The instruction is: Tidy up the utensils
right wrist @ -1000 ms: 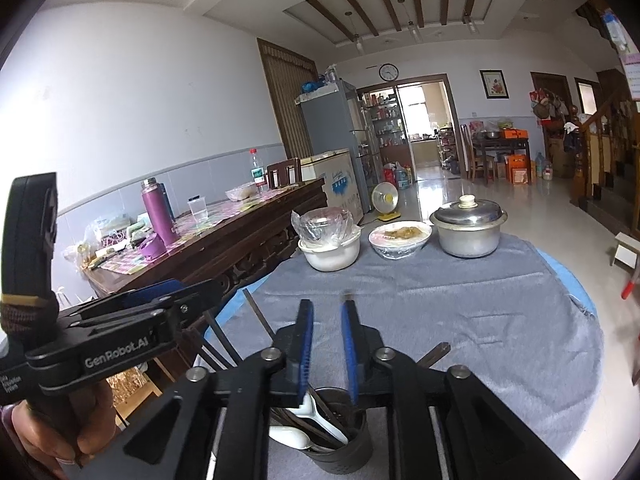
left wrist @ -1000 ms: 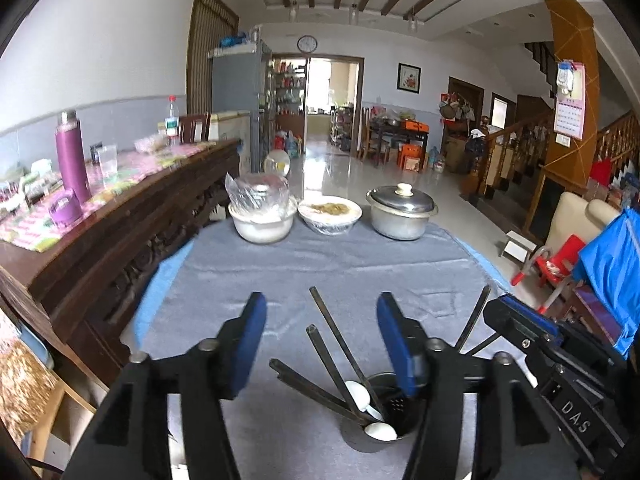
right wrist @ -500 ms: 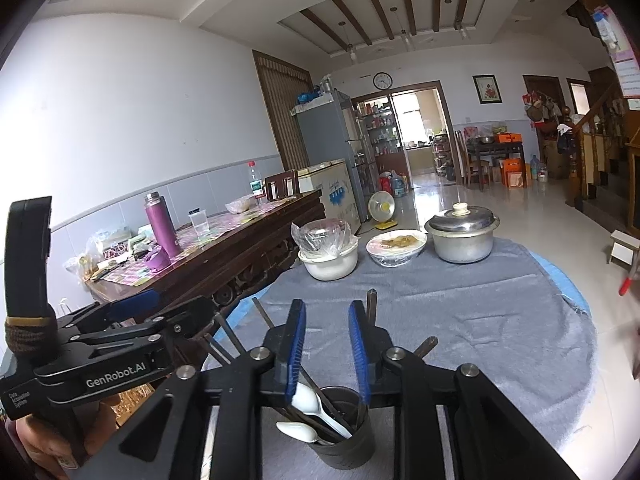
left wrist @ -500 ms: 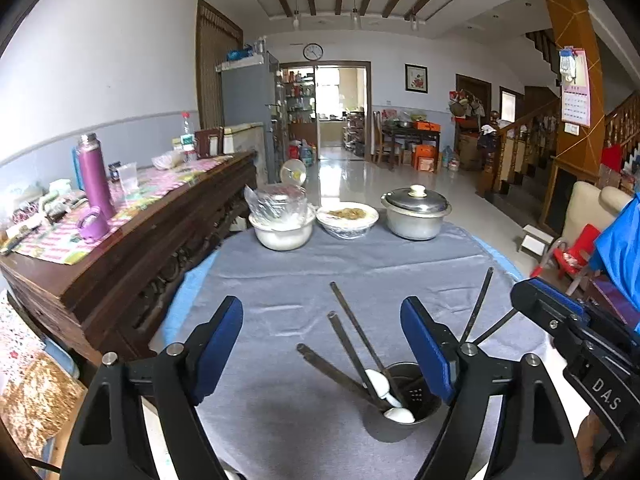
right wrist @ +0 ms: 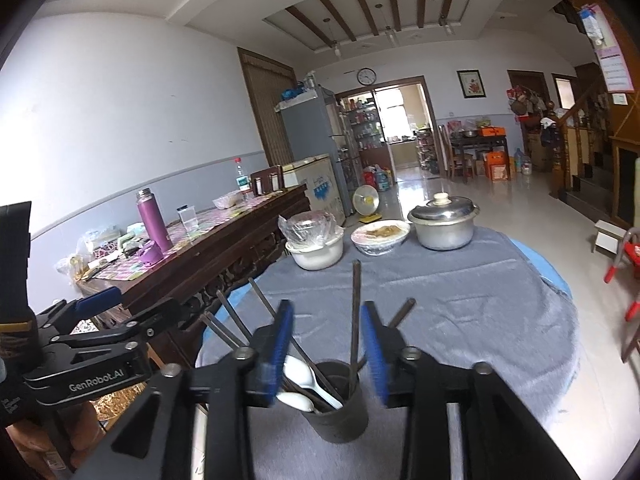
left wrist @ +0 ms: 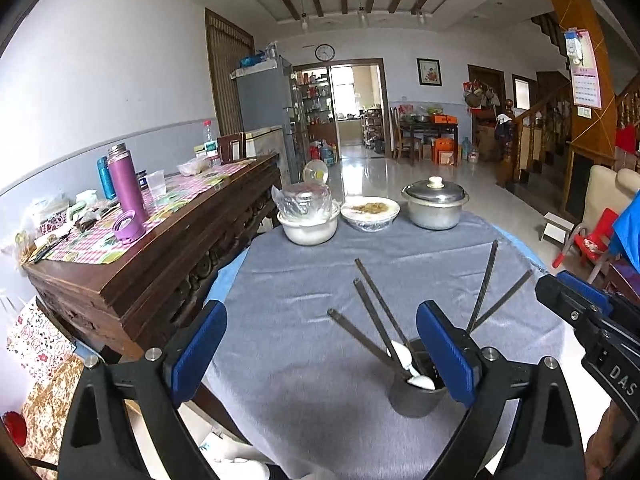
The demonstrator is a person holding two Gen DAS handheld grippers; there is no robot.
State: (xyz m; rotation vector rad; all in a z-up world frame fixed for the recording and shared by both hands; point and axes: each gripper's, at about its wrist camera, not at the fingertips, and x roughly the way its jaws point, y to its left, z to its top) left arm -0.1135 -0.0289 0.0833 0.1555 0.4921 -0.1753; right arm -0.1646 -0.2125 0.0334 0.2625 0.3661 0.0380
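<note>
The dark utensil cup [right wrist: 339,402] stood at the near edge of the round table's grey cloth [right wrist: 480,312], directly ahead of and just below the right gripper [right wrist: 329,354], which was the nearer of the two. That gripper's jaws had just been opening; one upright chopstick [right wrist: 354,312] showed in the gap between the blue pads, which did not press on it. From the left gripper [left wrist: 320,354] the cup [left wrist: 416,396] lay low and right, partly behind the right finger; those jaws had also just been opening, stood wide, and gripped nothing. Chopsticks kept their long axes steep, fanning up and outward from the cup. Count: five chopsticks (three leaning left, two right), two white spoons [left wrist: 412,370], one cup. At the far side, well apart: one plastic-covered white bowl [left wrist: 307,224], one covered dish [left wrist: 370,213], one lidded metal pot [left wrist: 435,204].
</note>
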